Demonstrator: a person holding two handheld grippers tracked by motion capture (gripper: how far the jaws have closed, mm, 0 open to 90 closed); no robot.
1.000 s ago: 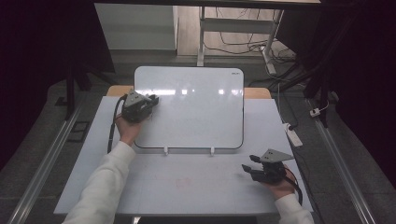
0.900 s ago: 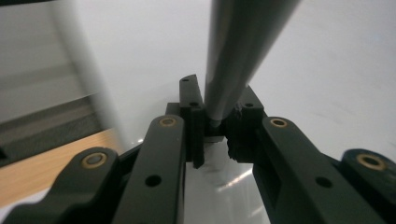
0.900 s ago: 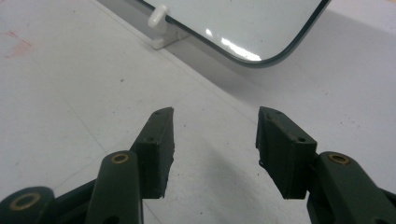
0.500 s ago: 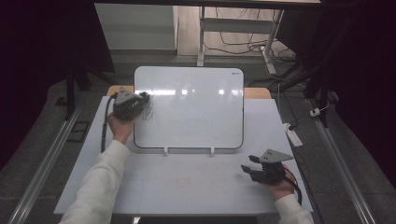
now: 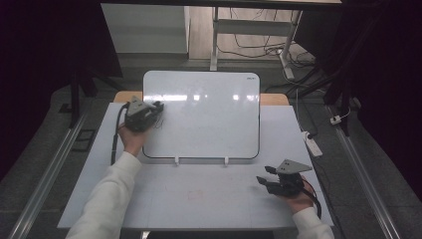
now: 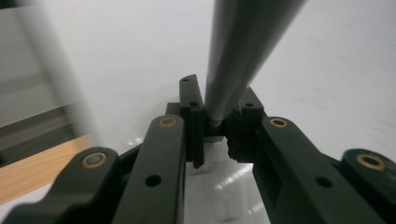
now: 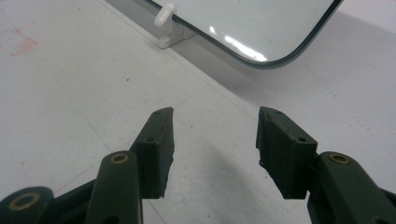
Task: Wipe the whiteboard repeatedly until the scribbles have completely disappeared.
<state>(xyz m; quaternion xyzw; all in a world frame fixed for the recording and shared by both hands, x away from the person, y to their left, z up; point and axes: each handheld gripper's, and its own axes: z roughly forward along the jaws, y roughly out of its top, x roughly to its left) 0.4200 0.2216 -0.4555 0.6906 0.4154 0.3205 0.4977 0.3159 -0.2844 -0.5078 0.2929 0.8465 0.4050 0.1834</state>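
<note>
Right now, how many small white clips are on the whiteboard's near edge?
2: one clip left of centre on the whiteboard's near edge, one right of centre. None seem hidden.

High view: fixed above the person's side, facing forward and down; far enough to take in the whole whiteboard (image 5: 201,114), the table (image 5: 199,199) under it and floor beyond.
Left gripper view: rides the left gripper (image 5: 143,113) at the whiteboard's left edge; very close, looking along the jaws clamped on a grey marker (image 6: 243,51) over the board's white face (image 6: 140,46).
Right gripper view: rides the right gripper (image 5: 271,179), low over the table in front of the whiteboard's near right corner (image 7: 275,60), looking between parted jaws.
Shared: whiteboard in all three views; its near-edge clip (image 7: 163,16) and the tabletop in the high and right gripper views.
</note>
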